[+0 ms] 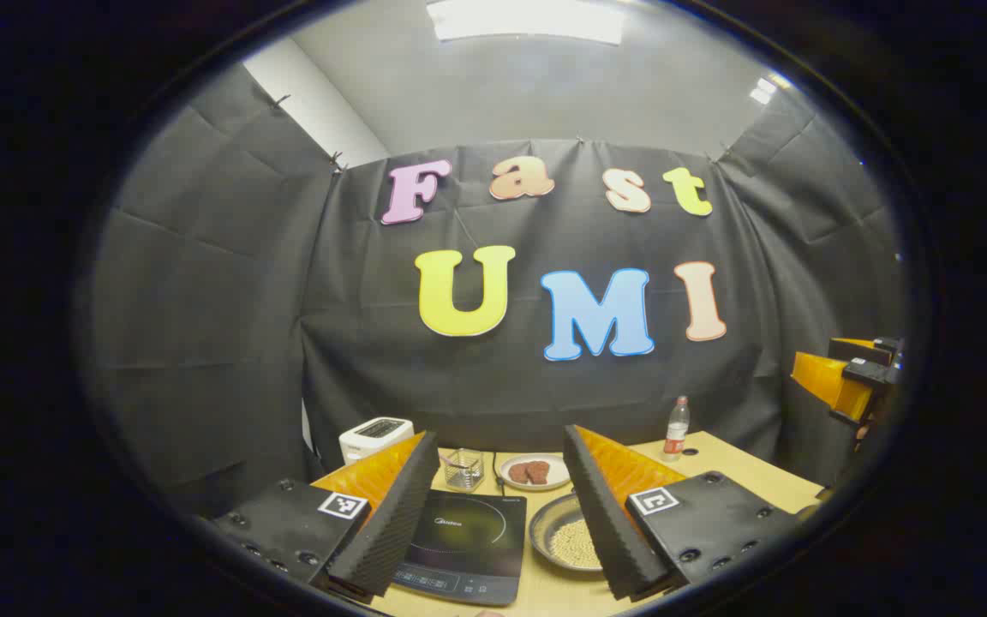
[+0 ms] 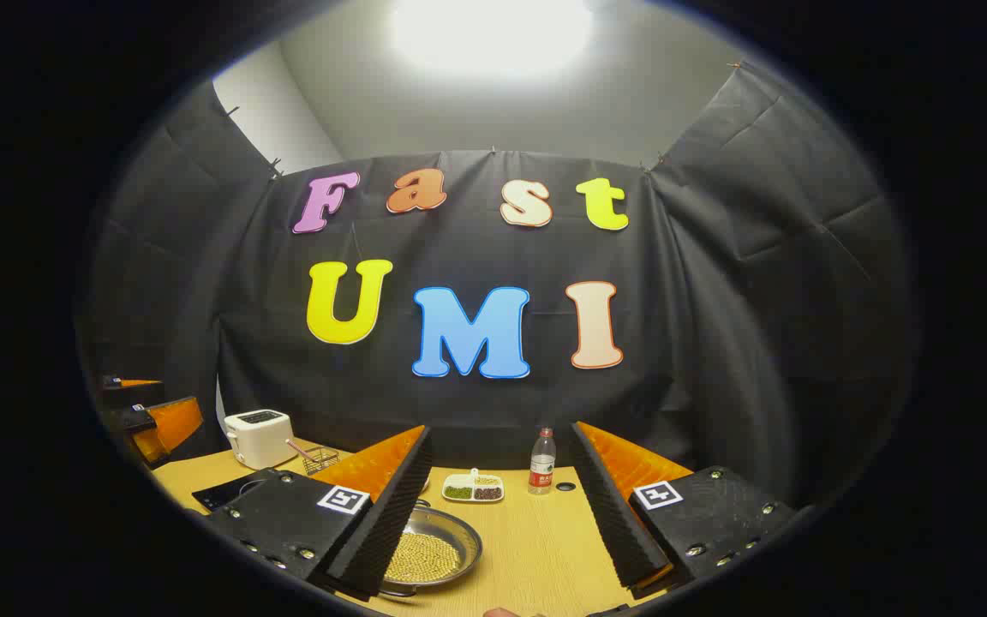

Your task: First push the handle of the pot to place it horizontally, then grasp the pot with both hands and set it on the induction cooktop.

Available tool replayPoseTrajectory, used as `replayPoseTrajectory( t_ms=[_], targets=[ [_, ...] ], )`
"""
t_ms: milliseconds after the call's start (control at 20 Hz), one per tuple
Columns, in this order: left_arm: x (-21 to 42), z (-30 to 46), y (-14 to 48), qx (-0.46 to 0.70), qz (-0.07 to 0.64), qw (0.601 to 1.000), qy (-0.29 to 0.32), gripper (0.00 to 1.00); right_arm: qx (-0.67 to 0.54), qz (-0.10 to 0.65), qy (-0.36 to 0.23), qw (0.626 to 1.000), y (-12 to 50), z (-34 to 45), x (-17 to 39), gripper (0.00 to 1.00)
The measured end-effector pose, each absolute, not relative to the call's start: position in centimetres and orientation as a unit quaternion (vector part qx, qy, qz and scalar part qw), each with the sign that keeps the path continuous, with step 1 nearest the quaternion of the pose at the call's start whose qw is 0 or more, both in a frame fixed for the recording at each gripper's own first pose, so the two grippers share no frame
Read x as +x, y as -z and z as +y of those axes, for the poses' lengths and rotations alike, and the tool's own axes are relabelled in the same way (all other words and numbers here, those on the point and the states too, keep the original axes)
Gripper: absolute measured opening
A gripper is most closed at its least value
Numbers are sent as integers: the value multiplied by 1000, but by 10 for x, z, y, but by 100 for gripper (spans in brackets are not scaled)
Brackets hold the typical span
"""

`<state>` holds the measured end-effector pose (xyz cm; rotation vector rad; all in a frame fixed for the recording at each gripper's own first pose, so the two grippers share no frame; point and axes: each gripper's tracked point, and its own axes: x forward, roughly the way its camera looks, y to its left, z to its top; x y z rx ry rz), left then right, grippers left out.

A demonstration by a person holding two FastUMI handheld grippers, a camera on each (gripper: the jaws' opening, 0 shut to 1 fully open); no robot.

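Silver pot point(image 2: 433, 548) of yellow grains; black cooktop point(image 1: 469, 542); white toaster point(image 2: 259, 437); pale wood-grain table point(image 2: 545, 548).

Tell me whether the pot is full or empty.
Partly filled: small pale yellow grains cover the bottom of the pot, well below its rim. It sits upright on the table, beside the induction cooktop, not on it.

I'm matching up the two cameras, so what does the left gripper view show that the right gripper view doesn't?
Left gripper view alone: a plate of brown food behind the cooktop, and the cooktop's control panel. Right gripper view alone: a small divided dish of green and dark beans. Both share the pot of pale beans on the wooden table, the black cooktop, toaster, wire basket and bottle. Each gripper's jaws stand open.
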<state>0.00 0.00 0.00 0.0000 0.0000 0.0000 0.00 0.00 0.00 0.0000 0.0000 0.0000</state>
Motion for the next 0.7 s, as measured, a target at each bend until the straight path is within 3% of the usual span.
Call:
replayPoseTrajectory(
  t_ms=[250,300,400,500,550,600,650,700],
  targets=[
    [0,-6,0,-2,1,1000,1,99,-11,4,-3,1000,1,-9,0,96],
    [0,-6,-1,0,1,1000,0,95,-14,4,-2,1000,1,-12,1,97],
    [0,-8,-3,2,-1,1000,-1,99,-16,7,-4,1000,4,-13,0,95],
    [2,-10,-6,5,-4,1000,-2,95,-18,12,-1,1000,7,-18,1,81],
    [3,-11,-7,8,-5,1000,-5,95,-21,13,3,1000,8,-23,4,67],
    [3,-11,-8,10,-6,1000,-9,95,-21,13,0,1000,7,-23,4,65],
    [2,-13,-8,11,-7,1000,-13,96,-20,15,-10,1000,10,-18,6,57],
    [1,-14,-9,10,-7,1000,-18,95,-22,18,-10,1000,10,-19,2,57]
  ],
)
